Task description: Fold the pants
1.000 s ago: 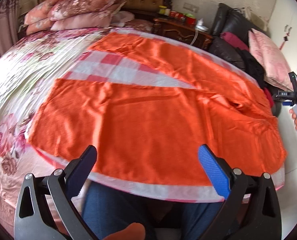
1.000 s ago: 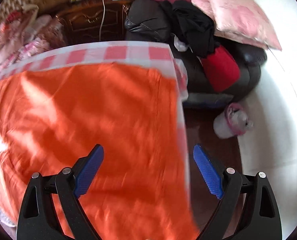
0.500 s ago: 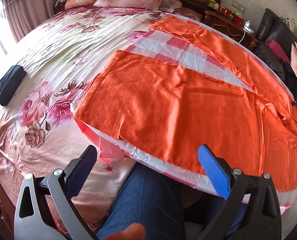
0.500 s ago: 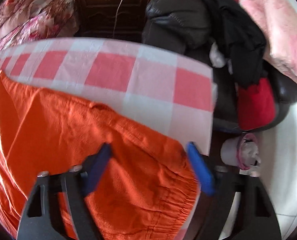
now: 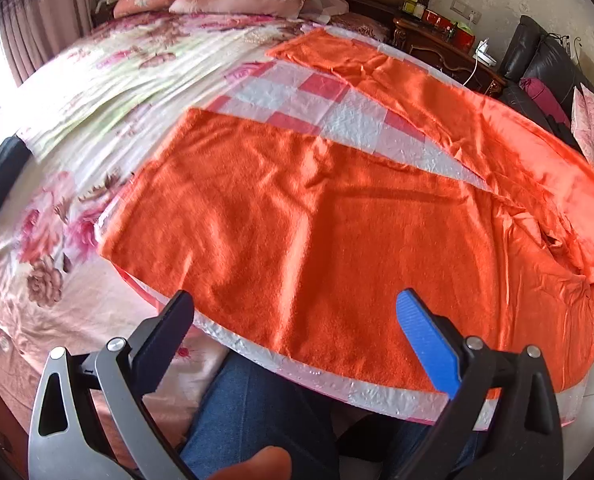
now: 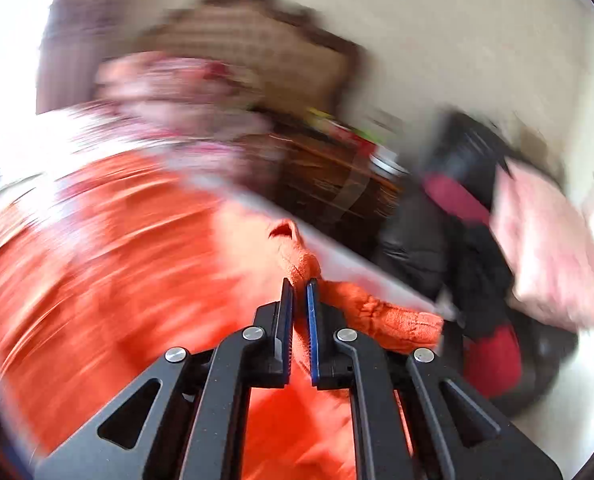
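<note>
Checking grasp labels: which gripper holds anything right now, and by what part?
Right gripper is shut on the orange pants, pinching a bunched edge at the waist end. Left gripper is open, holding nothing.

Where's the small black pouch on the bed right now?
In the left wrist view the black pouch lies at the far left edge on the floral bedspread, well left of the orange pants and apart from them.
</note>
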`<state>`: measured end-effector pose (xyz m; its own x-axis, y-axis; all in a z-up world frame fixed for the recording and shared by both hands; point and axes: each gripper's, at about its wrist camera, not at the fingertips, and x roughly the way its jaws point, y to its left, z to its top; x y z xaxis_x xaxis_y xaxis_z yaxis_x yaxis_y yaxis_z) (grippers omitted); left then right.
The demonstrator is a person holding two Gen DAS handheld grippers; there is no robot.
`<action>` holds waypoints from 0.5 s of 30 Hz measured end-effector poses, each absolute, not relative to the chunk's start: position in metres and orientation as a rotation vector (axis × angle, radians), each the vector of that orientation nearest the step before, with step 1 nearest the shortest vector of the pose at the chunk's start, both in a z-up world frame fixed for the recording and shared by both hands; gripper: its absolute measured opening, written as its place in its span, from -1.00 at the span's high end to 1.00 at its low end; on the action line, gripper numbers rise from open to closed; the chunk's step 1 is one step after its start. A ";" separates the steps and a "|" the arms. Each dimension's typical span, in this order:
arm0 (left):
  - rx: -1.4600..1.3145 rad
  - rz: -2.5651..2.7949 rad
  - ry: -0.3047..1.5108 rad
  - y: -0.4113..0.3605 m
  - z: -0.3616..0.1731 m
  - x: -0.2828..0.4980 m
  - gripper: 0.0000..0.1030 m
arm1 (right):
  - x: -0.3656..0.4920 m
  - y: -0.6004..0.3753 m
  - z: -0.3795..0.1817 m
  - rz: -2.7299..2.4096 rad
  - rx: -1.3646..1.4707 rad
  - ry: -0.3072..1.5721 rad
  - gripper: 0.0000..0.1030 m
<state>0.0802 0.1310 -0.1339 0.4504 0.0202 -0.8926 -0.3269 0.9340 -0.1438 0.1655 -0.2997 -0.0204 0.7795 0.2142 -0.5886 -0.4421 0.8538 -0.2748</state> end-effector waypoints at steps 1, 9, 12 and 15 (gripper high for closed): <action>-0.339 0.200 1.092 0.134 -0.137 0.081 -0.97 | 0.124 -0.291 -0.030 0.438 -0.449 0.607 0.87; -0.661 0.035 0.960 0.179 -0.149 0.145 -0.96 | 0.049 -0.348 -0.103 0.315 -0.149 0.860 0.88; -0.705 0.023 0.913 0.198 -0.146 0.169 -0.95 | 0.056 -0.366 -0.100 0.270 -0.015 0.839 0.88; -0.778 0.020 0.895 0.224 -0.146 0.188 -0.89 | 0.068 -0.368 -0.096 0.267 0.064 0.834 0.87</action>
<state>0.1885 0.2237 -0.1457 0.6443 -0.2938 -0.7061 -0.3243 0.7313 -0.6001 0.0677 -0.3681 -0.0961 0.6407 0.2593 -0.7227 -0.2096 0.9646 0.1602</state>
